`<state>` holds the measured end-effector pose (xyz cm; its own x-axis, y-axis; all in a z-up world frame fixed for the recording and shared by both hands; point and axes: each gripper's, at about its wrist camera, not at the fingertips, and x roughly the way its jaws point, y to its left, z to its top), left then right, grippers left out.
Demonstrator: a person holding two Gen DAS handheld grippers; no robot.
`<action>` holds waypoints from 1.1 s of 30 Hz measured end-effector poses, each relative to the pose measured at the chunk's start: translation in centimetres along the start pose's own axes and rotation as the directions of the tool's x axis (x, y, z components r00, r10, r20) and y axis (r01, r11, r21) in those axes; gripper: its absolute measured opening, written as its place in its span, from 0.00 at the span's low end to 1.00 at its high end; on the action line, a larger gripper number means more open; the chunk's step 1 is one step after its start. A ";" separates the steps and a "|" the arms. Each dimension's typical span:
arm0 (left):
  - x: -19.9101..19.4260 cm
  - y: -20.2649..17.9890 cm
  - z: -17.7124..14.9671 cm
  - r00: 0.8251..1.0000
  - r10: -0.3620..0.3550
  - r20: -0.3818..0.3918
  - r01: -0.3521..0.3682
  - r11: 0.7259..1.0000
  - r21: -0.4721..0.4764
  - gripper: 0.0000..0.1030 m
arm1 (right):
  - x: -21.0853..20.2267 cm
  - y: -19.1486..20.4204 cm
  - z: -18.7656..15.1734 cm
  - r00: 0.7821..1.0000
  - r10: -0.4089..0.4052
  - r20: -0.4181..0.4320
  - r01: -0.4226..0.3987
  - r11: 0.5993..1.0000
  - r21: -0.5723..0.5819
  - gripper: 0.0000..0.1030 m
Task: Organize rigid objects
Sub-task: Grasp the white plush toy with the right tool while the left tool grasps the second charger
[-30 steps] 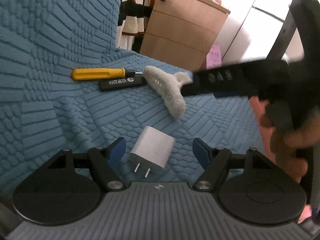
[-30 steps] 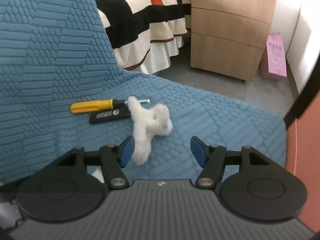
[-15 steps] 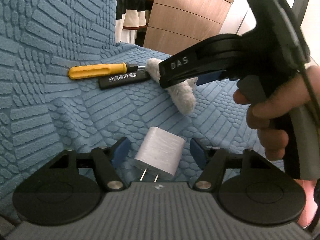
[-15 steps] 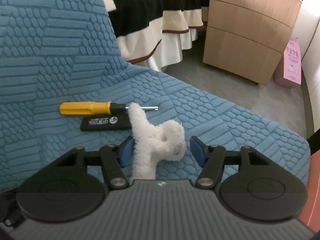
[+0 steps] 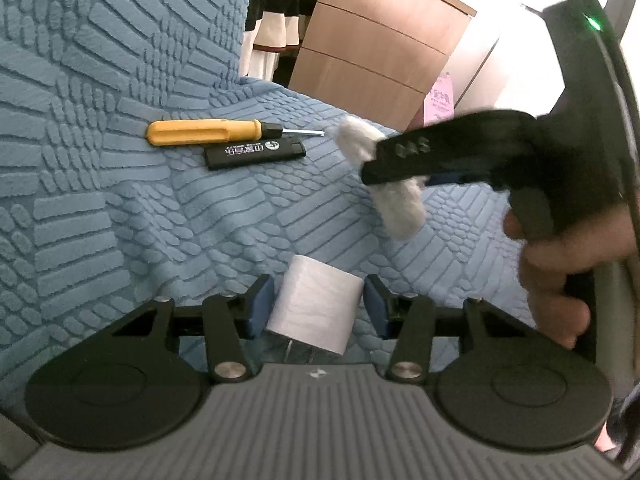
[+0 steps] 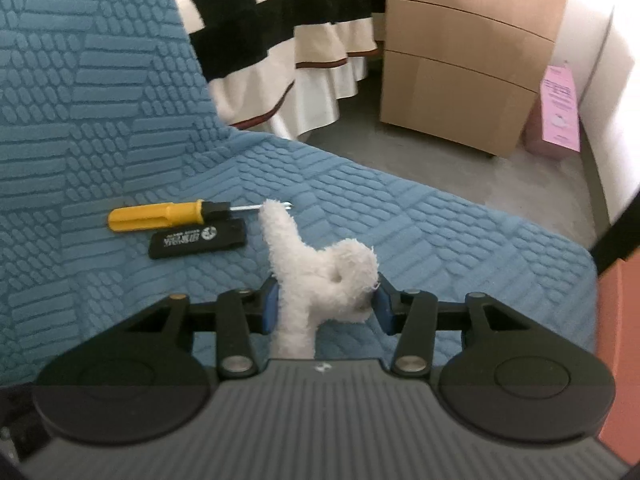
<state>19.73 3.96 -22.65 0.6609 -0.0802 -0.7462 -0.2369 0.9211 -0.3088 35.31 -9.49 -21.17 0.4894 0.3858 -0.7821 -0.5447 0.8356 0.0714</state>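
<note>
A white charger plug [image 5: 316, 306] lies on the blue textured cover [image 5: 120, 208], between the jaws of my left gripper [image 5: 318, 306]; the jaws stand close on both sides, a small gap showing. My right gripper [image 6: 324, 306] has its jaws around a white fluffy hair clip [image 6: 320, 276], touching its sides; the clip also shows in the left wrist view [image 5: 396, 200]. A yellow-handled screwdriver [image 6: 160, 214] and a black lighter [image 6: 198, 242] lie side by side further back, also seen in the left wrist view as screwdriver [image 5: 204, 132] and lighter [image 5: 256, 152].
A wooden drawer cabinet [image 6: 468, 68] stands behind on grey floor. A striped bed skirt [image 6: 288, 52] hangs at the back. A pink box [image 6: 558, 116] leans by the cabinet. The cover's edge drops off at the right [image 6: 560, 248].
Both grippers moved forward and their jaws narrowed: the left around the charger plug, the right around the fluffy clip, which has slid slightly away from the lighter.
</note>
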 end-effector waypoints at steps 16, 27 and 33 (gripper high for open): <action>-1.6 -0.5 -0.3 0.999 -0.047 0.002 0.047 0.998 -0.039 0.52 | -7.0 -2.0 -6.3 0.996 -0.087 -0.013 0.088 0.992 0.091 0.48; -4.4 -2.0 -0.5 0.994 -0.106 0.020 0.106 0.994 0.012 0.50 | -11.7 -1.3 -10.4 0.993 -0.117 0.020 0.111 0.975 0.194 0.48; -6.1 -2.6 -0.3 0.991 -0.129 0.031 0.129 0.992 0.016 0.50 | -13.8 -0.8 -11.0 0.991 -0.124 0.052 0.112 0.975 0.193 0.48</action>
<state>16.08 1.92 -17.51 0.7077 -0.1870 -0.6813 -0.1380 0.9092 -0.3928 21.47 -19.74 -17.28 0.5876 0.2992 -0.7518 -0.3446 0.9332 0.1020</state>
